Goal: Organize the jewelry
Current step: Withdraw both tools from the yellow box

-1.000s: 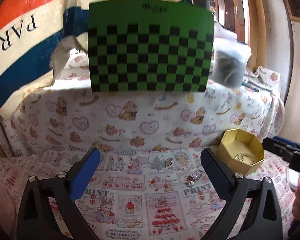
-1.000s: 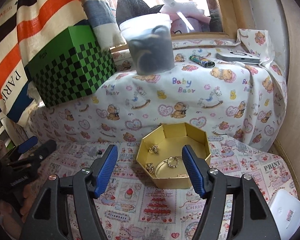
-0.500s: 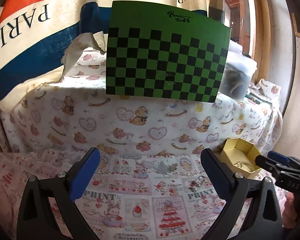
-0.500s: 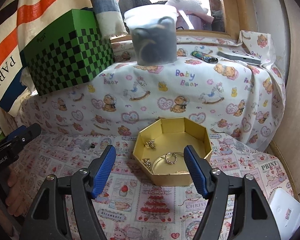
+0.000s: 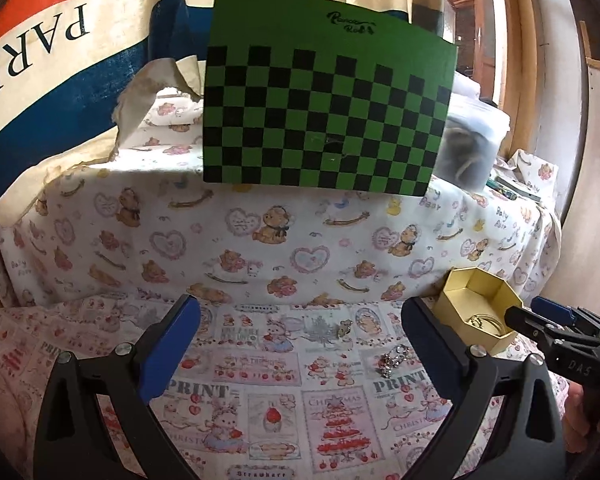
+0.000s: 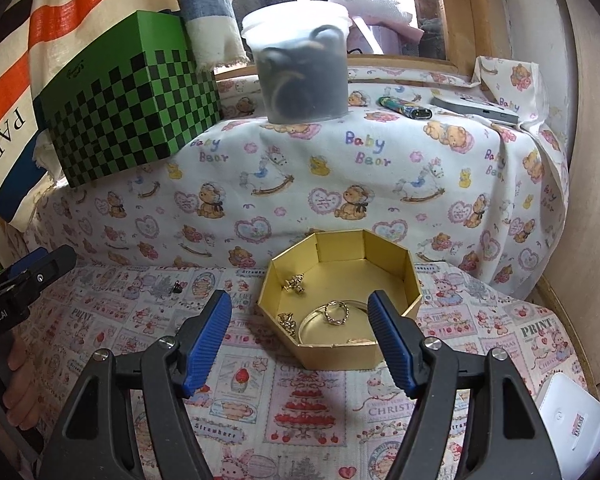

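A gold octagonal box sits on the printed cloth and holds a gold ring and two small gold pieces. It also shows at the right of the left wrist view. A silver sparkly piece and a small charm lie loose on the cloth ahead of my left gripper, which is open and empty. A small dark stud lies left of the box. My right gripper is open and empty, just in front of the box.
A green checkered box and a translucent tub stand on the raised, cloth-covered shelf behind. A lighter and a flat grey device lie there too. A white item is at the lower right.
The left gripper has drawn back and tilted up, so the checkered box sits lower and larger. The right gripper has shifted slightly, keeping the gold box in front. Both stay open.
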Motion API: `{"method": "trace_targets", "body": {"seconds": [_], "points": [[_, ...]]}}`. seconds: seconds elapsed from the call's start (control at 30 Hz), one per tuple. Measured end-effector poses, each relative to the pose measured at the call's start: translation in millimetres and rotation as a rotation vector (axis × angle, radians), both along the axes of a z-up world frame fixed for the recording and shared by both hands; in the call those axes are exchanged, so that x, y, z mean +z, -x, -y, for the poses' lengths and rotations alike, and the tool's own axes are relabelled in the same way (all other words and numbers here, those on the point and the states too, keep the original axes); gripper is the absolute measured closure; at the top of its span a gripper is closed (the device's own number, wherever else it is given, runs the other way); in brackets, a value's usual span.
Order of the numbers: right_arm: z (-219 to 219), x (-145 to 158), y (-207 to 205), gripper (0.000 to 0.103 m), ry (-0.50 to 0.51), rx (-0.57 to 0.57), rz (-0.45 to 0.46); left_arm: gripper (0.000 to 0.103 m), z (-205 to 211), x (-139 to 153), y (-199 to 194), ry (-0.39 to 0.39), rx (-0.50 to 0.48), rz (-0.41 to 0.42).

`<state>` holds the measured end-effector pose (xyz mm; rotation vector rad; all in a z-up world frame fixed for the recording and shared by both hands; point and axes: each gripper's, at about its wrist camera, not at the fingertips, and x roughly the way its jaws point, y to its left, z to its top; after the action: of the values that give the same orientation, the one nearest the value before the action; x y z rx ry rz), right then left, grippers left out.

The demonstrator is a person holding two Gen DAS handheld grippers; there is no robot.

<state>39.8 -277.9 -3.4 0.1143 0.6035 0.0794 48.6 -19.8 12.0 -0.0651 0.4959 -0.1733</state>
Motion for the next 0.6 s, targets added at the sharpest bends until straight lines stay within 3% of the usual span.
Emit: {"method": "trace_targets", "body": {"seconds": [0.6], "points": [[-14.7,3.2,6.1,0.028,-0.007,0.07,0.005,0.003,-1.9,-4.8,-3.4,-0.024,0.054,-0.031]]}}
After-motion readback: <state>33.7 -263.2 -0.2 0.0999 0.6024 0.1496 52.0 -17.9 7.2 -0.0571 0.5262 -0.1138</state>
